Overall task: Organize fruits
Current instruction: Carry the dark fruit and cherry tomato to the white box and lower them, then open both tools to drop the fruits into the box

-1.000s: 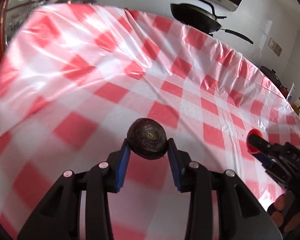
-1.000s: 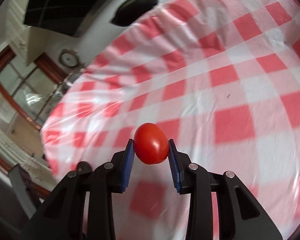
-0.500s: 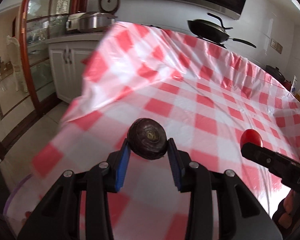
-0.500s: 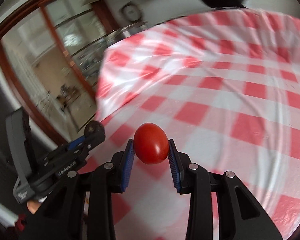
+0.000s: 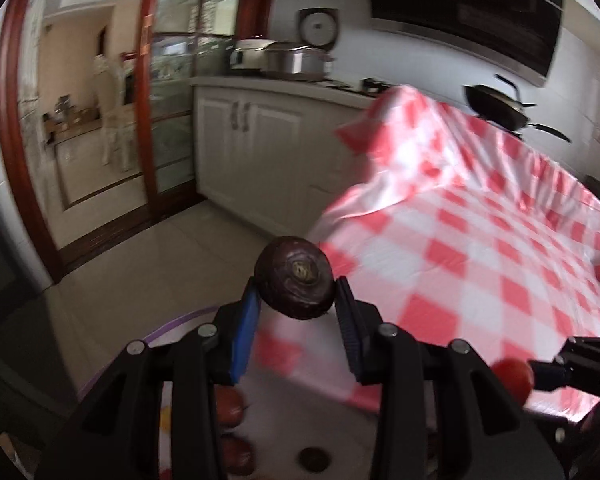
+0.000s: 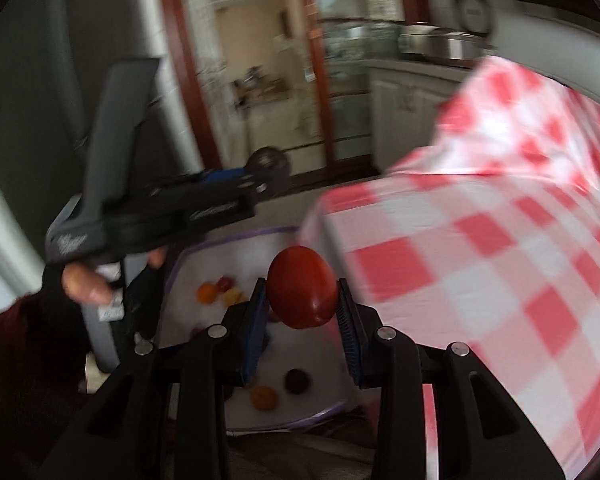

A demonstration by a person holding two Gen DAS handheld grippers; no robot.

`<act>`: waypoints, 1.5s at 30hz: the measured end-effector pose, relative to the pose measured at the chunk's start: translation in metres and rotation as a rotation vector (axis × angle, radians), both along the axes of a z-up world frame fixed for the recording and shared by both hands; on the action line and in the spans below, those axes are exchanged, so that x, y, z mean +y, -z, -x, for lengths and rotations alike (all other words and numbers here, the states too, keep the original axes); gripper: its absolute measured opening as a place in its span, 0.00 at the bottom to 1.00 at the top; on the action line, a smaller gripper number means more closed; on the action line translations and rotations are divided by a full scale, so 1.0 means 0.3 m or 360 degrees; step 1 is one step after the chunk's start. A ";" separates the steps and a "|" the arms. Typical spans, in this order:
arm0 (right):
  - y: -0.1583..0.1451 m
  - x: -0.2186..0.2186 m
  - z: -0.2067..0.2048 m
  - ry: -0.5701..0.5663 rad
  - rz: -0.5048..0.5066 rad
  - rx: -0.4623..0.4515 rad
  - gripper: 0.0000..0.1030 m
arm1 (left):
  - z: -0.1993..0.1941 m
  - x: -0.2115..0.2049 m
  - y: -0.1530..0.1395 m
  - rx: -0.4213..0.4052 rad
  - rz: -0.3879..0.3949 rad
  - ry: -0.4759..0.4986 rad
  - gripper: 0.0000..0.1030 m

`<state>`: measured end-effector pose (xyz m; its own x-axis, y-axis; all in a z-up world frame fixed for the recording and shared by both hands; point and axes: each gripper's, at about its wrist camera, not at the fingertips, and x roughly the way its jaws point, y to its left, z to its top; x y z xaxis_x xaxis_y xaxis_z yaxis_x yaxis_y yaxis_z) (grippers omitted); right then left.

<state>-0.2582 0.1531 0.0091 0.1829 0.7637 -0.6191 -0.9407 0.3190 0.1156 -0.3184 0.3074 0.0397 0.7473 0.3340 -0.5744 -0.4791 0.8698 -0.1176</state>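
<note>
Holding a dark purple passion fruit (image 5: 295,278) clamped between the blue pads of our left tongs (image 5: 296,320), we hang it off the edge of the tabletop (image 5: 480,248) with its red-checked cloth. Our right tongs (image 6: 302,312) are closed on a red tomato (image 6: 302,287), above a white bin with a purple rim (image 6: 236,236) that stands on the floor beside the tabletop, with several small fruits (image 6: 220,292) lying inside.
</note>
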 end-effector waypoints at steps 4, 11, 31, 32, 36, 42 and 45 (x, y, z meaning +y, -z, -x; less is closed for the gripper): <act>0.081 0.103 0.059 -0.0166 0.0155 0.0033 0.33 | 0.059 0.090 0.094 0.0116 0.0046 -0.0096 0.37; 0.316 0.289 0.124 -0.0346 0.0603 0.0001 0.33 | 0.067 0.186 0.325 0.0460 0.0125 -0.0264 0.37; 0.636 0.505 0.114 -0.0324 0.1110 -0.0035 0.33 | 0.132 0.335 0.591 0.0826 0.0497 -0.0512 0.38; 0.632 0.502 0.114 -0.0324 0.1109 -0.0038 0.33 | 0.130 0.334 0.587 0.0818 0.0492 -0.0512 0.38; 0.624 0.513 0.111 -0.0320 0.1068 -0.0058 0.34 | 0.124 0.324 0.594 0.0823 0.0477 -0.0519 0.38; 0.559 0.464 0.102 -0.0291 0.0980 -0.0044 0.45 | 0.128 0.332 0.579 0.0774 0.0529 -0.0526 0.44; 0.501 0.433 0.093 -0.0267 0.0894 -0.0021 0.52 | 0.129 0.319 0.540 0.0750 0.0471 -0.0525 0.45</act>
<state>-0.2860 0.2829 -0.1413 0.0982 0.3380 -0.9360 -0.9838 0.1748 -0.0401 -0.3570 0.4030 -0.1222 0.2776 0.2806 -0.9188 -0.7747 0.6310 -0.0414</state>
